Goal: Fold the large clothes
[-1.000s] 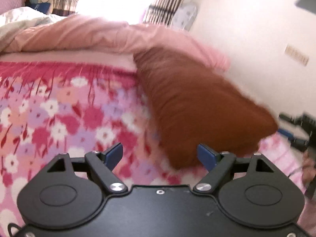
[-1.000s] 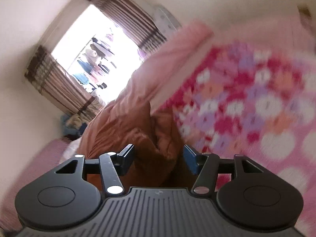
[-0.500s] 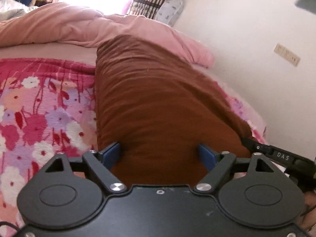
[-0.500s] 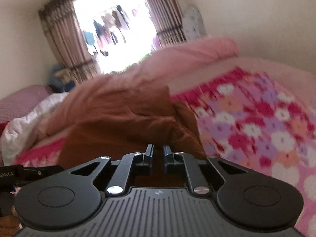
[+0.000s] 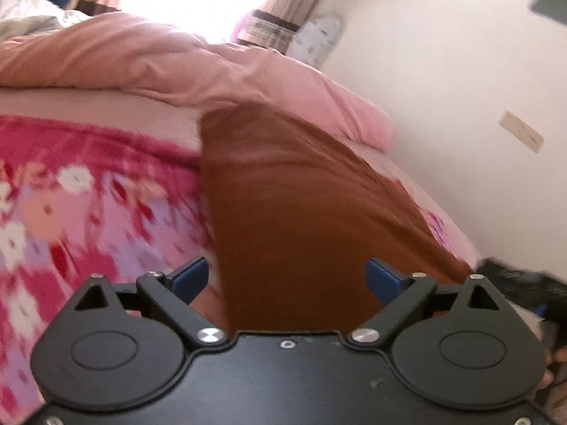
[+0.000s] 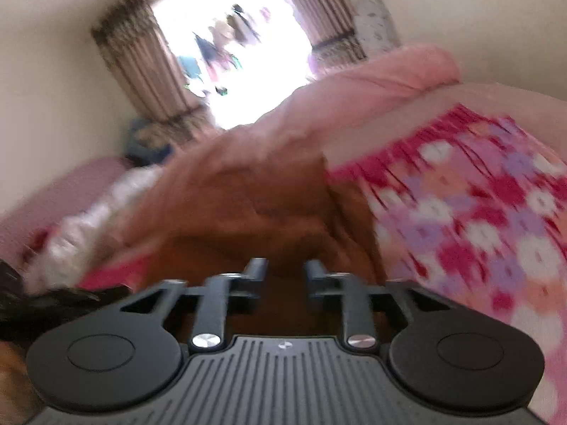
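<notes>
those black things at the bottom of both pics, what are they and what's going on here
They are hand-held grippers, one in each of a person's hands, each with a camera looking out along its two fingers. The left gripper has blue-tipped jaws opening wide above a brown garment that lies on a bed with a pink floral blanket and a pink duvet behind. The right gripper views the same garment from its other end; its jaws are opening too. Neither grips the cloth.
</notes>
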The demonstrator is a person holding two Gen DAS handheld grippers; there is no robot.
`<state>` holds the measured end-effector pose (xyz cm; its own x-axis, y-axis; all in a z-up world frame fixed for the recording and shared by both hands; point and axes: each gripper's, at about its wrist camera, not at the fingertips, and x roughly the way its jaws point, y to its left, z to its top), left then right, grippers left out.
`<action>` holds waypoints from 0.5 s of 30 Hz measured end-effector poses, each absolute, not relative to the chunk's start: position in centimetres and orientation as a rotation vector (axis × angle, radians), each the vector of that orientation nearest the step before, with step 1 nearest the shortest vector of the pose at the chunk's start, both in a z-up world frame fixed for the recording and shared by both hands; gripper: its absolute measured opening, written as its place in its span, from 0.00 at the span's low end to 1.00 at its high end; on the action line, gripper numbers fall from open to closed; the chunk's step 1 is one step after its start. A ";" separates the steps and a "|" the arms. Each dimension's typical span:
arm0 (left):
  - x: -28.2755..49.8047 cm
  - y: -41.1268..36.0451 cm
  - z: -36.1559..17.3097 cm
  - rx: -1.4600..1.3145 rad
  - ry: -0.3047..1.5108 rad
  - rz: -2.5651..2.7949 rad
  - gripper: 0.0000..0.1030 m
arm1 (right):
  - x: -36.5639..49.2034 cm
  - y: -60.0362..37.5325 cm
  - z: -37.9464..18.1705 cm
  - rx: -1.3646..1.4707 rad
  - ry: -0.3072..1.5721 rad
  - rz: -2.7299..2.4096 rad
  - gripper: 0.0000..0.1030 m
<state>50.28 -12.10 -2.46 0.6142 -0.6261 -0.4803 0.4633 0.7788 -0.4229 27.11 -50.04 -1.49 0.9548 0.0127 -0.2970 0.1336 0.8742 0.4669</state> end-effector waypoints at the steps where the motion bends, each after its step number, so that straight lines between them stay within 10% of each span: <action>1: 51.4 -11.9 -2.4 -0.283 0.665 -0.623 0.93 | 27.5 -50.7 -0.4 0.506 0.280 -0.045 0.65; 12: 56.9 -12.9 -4.1 -0.406 0.755 -0.627 0.94 | 41.5 -58.7 -0.6 0.721 0.551 0.039 0.66; 15: 57.0 -13.6 -3.9 -0.397 0.750 -0.648 0.94 | 42.0 -58.4 -1.4 0.751 0.557 0.076 0.20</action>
